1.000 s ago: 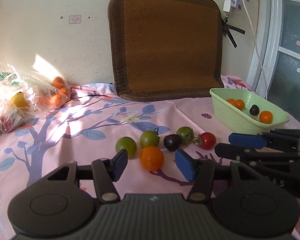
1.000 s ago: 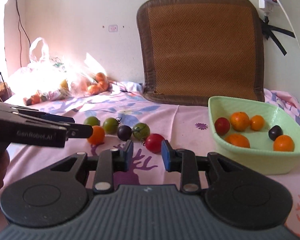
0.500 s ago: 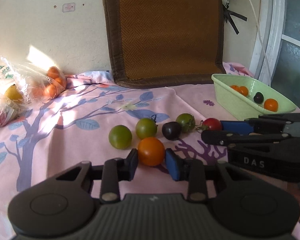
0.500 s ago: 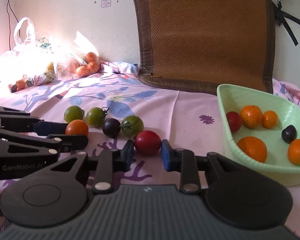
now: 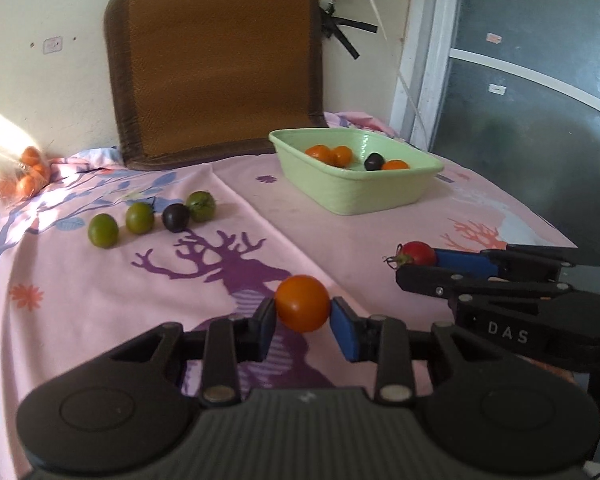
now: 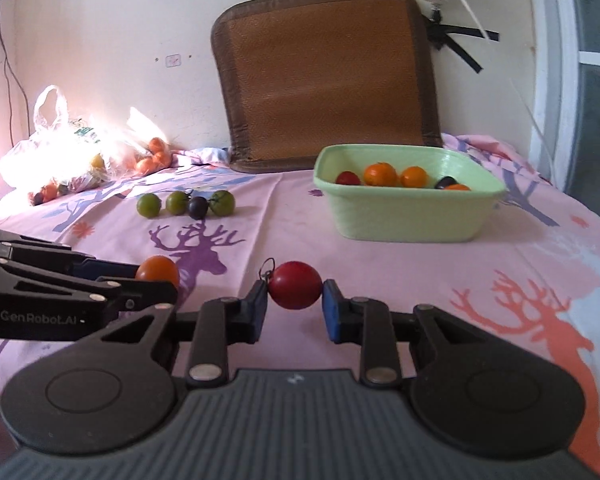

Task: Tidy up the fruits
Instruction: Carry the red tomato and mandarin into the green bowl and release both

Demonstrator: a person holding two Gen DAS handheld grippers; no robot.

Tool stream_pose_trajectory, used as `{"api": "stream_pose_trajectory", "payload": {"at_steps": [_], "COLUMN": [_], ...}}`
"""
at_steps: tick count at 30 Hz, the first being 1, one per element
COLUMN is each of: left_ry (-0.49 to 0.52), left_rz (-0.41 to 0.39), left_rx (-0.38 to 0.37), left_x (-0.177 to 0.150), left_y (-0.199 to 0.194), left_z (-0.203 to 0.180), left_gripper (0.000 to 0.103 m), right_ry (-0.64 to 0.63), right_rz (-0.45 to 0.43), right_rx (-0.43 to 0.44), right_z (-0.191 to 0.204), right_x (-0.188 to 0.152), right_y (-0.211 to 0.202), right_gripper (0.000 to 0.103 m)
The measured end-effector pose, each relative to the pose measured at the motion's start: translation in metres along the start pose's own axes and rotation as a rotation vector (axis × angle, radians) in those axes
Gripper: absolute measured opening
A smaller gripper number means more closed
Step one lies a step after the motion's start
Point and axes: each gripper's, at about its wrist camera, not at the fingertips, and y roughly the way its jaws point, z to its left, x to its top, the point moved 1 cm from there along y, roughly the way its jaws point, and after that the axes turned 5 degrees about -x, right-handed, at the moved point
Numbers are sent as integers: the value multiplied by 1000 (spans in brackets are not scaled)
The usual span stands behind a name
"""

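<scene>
Left wrist view: four loose fruits far left on pink cloth. Left tongs clenched on orange fruit, lifted off cloth. Right tongs clenched on red tomato, stem leftward. Green basin ahead, rightward of both; right hand looks nearer. Drop likely next: carry forward, clear rim.

Left gripper and right gripper side by side, tilted slightly downward, fingers each clamped on something round.
</scene>
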Motion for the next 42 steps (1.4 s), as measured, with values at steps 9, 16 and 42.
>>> {"api": "stream_pose_trajectory", "payload": {"at_steps": [9,16,42], "left_ry": [48,49,56], "left_rz": [35,20,42], "left_rx": [29,52,47], "left_x": [-6,-4,-5], "left_y": [11,7,14], "left_z": [-26,-24,-25], "left_gripper": [31,43,43], "right_ry": [43,51,24], "right_rz": [20,24,6], "right_rx": [-35,-25,-36], "right_z": [-18,-20,-13], "right_x": [-16,-20,-22], "right_y": [-6,-8,-12], "right_gripper": [33,34,45]}}
